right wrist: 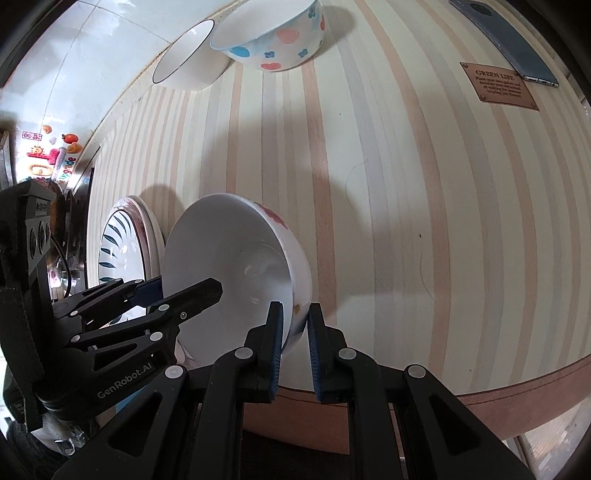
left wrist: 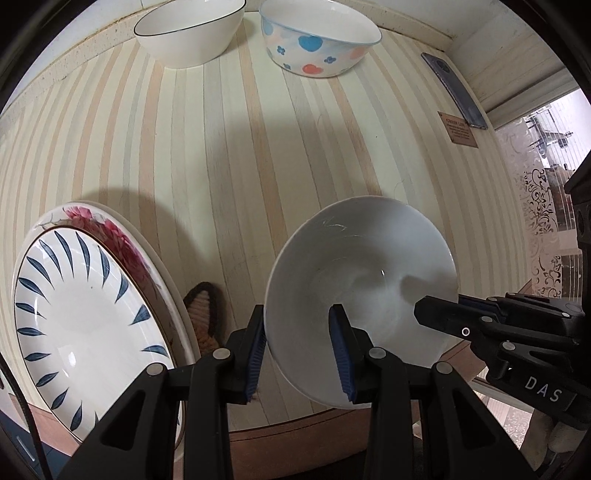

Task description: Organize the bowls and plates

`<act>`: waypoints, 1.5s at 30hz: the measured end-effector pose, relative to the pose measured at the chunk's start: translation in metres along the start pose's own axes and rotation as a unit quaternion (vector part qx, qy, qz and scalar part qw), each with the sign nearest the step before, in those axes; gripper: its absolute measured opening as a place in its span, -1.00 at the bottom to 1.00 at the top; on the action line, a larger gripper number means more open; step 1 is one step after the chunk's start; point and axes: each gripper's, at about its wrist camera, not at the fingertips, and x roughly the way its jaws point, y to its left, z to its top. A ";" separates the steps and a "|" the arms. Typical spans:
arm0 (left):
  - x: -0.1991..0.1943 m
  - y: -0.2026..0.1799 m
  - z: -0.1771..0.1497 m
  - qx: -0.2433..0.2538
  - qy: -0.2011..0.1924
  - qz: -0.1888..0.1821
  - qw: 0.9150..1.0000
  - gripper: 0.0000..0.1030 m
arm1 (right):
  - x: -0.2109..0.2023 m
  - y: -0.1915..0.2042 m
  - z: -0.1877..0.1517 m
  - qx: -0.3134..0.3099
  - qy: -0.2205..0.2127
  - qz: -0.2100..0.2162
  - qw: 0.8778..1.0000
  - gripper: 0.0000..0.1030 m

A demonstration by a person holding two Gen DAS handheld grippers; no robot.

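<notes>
My left claw (left wrist: 301,354) is clamped on the near rim of a white bowl (left wrist: 364,295), one blue pad inside, one outside. My right claw (right wrist: 295,347) pinches the same bowl's (right wrist: 236,280) rim from the opposite side, one finger inside the wall, one on the flowered outside. The bowl is tipped on edge, mouth facing left, over the near edge of the striped table (left wrist: 229,158).

Both claws have it, so neither is nearer; it sits right between their fingers. I can't tell whether its lower rim touches the table.

Just left of the bowl: a blue-leaf plate (left wrist: 88,317) resting in a larger pink-flowered plate (left wrist: 122,236), near the table's front edge.

Far side, well apart: a black-rimmed white bowl (left wrist: 188,33) and, beside it, a heart-patterned bowl (left wrist: 317,40), both upright. They lie straight ahead along both claws' fingers.

My read: nesting the held bowl into one of those far bowls means levelling it first, then reaching forward. One claw would probably have to let go.

A phone (left wrist: 454,92) and a brown plaque (left wrist: 458,129) lie far right, out of the way.
</notes>
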 end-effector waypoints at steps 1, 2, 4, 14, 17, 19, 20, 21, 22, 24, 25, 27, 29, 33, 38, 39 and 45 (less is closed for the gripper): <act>0.001 0.001 0.000 -0.001 0.002 0.000 1.000 -0.40 | 0.001 0.001 0.000 0.000 0.001 0.000 1.000 -0.71; 0.002 0.001 -0.001 -0.003 0.003 0.000 1.000 -0.40 | 0.003 0.001 0.000 0.000 0.003 0.000 1.000 -0.71; 0.004 -0.001 0.000 -0.005 0.002 -0.001 1.000 -0.40 | 0.004 0.002 0.001 -0.001 0.003 0.000 1.000 -0.71; -0.046 0.004 0.005 -0.024 -0.053 0.012 0.998 -0.38 | -0.018 -0.008 0.010 -0.003 0.022 0.020 1.000 -0.68; -0.078 0.009 0.021 -0.044 -0.089 0.010 0.995 -0.33 | -0.049 -0.014 0.029 0.004 -0.001 0.041 0.999 -0.56; -0.091 0.014 0.040 -0.057 -0.105 0.008 0.993 -0.26 | -0.069 -0.016 0.052 0.005 -0.029 0.052 0.998 -0.22; -0.096 0.016 0.053 -0.063 -0.115 0.007 0.991 -0.26 | -0.075 -0.017 0.062 0.007 -0.039 0.055 0.998 -0.10; -0.098 0.019 0.064 -0.067 -0.122 0.007 0.990 -0.26 | -0.081 -0.017 0.073 0.008 -0.052 0.056 0.997 -0.09; -0.098 0.020 0.077 -0.070 -0.125 0.009 0.990 -0.26 | -0.085 -0.017 0.086 0.006 -0.065 0.054 0.996 -0.09; -0.094 0.024 0.105 -0.077 -0.126 0.004 0.989 -0.26 | -0.089 -0.017 0.115 0.007 -0.080 0.047 0.996 -0.09; -0.090 0.026 0.121 -0.084 -0.126 0.001 0.989 -0.26 | -0.088 -0.017 0.129 0.010 -0.083 0.048 0.995 -0.09; -0.081 0.027 0.147 -0.092 -0.120 -0.008 0.989 -0.26 | -0.083 -0.017 0.156 0.015 -0.086 0.045 0.995 -0.09; -0.068 0.029 0.168 -0.098 -0.109 -0.012 0.989 -0.26 | -0.073 -0.018 0.182 0.018 -0.081 0.040 0.996 -0.09; -0.040 0.027 0.200 -0.097 -0.081 -0.014 0.992 -0.26 | -0.048 -0.022 0.222 0.028 -0.066 0.027 0.997 -0.09; -0.009 0.028 0.219 -0.091 -0.052 -0.016 0.994 -0.31 | -0.018 -0.027 0.244 0.041 -0.047 0.021 0.998 -0.11; -0.005 0.025 0.219 -0.087 -0.051 -0.017 0.995 -0.37 | -0.014 -0.028 0.246 0.042 -0.047 0.020 0.998 -0.15; 0.000 0.022 0.223 -0.073 -0.057 -0.008 0.996 -0.42 | 0.003 -0.023 0.255 0.026 -0.048 0.004 0.999 -0.71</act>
